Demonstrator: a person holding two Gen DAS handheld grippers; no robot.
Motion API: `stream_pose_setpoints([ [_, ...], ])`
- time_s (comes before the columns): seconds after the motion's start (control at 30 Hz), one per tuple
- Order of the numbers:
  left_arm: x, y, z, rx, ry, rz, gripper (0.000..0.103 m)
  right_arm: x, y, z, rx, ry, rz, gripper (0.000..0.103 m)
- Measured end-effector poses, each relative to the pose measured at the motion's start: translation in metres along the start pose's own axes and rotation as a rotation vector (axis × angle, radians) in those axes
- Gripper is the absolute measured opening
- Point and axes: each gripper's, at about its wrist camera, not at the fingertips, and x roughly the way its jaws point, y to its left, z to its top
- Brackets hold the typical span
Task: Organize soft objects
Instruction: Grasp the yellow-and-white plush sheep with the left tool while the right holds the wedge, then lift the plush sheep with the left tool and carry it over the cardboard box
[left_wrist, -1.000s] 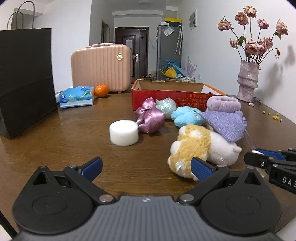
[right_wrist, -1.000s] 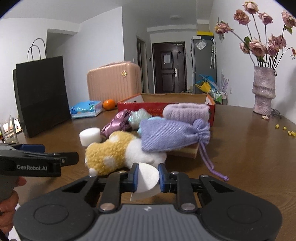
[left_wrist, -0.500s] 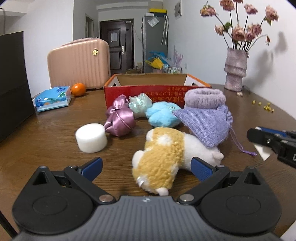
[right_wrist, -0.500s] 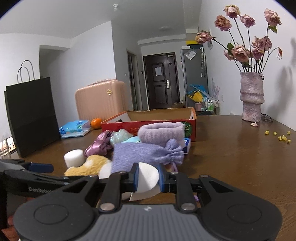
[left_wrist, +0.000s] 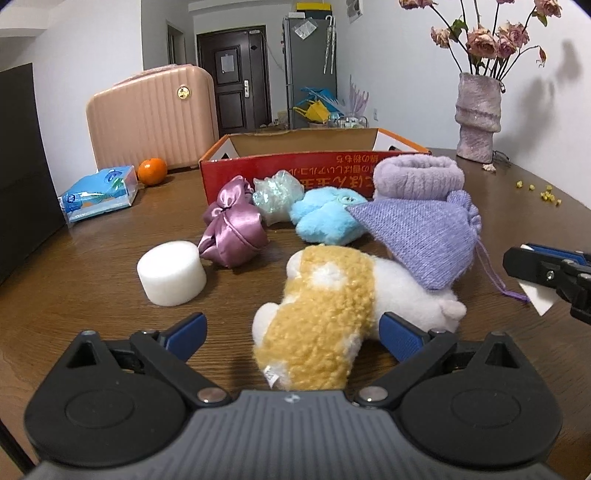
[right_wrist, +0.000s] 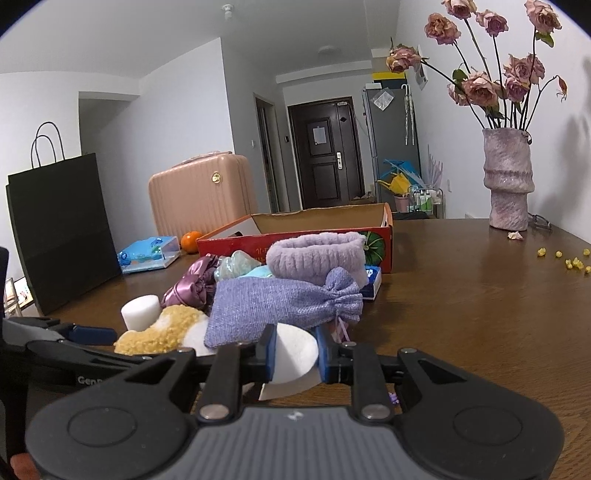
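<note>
A yellow and white plush toy (left_wrist: 321, 314) lies on the wooden table, between the spread fingers of my open left gripper (left_wrist: 293, 332); the pads do not press on it. Behind it lie a white foam cylinder (left_wrist: 171, 273), a mauve satin pouch (left_wrist: 231, 230), a mint pouch (left_wrist: 277, 199), a blue plush (left_wrist: 325, 218), a lilac knitted drawstring bag (left_wrist: 421, 236) and a lilac fuzzy cuff (left_wrist: 417, 177). An open red cardboard box (left_wrist: 295, 170) stands behind the pile. My right gripper (right_wrist: 295, 352) is shut on a white round pad (right_wrist: 299, 358), just in front of the knitted bag (right_wrist: 280, 310).
A black paper bag (right_wrist: 62, 229) stands at the left, with a pink suitcase (left_wrist: 151, 118), an orange (left_wrist: 151, 171) and a blue tissue pack (left_wrist: 99, 192) behind. A vase of dried roses (right_wrist: 508, 181) and yellow crumbs (right_wrist: 572, 260) are at the right.
My left gripper has slid across towards the plush toy, which now lies between its open fingers. My right gripper, still holding the white pad, has shifted sideways along the pile.
</note>
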Motion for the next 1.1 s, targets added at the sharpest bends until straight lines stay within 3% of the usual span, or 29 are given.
stream_pose_setpoints([
  [0.23, 0.006, 0.003, 0.002, 0.004, 0.016, -0.038, 0.08, 0.002, 0.003, -0.001, -0.005, 0.01, -0.007, 0.022],
  [0.33, 0.007, 0.003, 0.003, 0.009, 0.015, -0.056, 0.065, 0.002, 0.005, -0.002, -0.007, 0.016, -0.008, 0.022],
  [0.47, 0.011, 0.002, 0.003, 0.019, 0.032, -0.075, 0.056, 0.003, 0.008, -0.002, -0.013, 0.024, -0.009, 0.022],
  [0.77, 0.004, 0.007, 0.0, 0.021, 0.008, -0.11, 0.048, 0.002, 0.017, -0.002, -0.027, 0.027, -0.013, 0.023],
  [1.1, -0.014, 0.02, 0.002, 0.005, -0.058, -0.112, 0.047, -0.004, 0.029, 0.003, -0.05, 0.015, -0.019, 0.023],
])
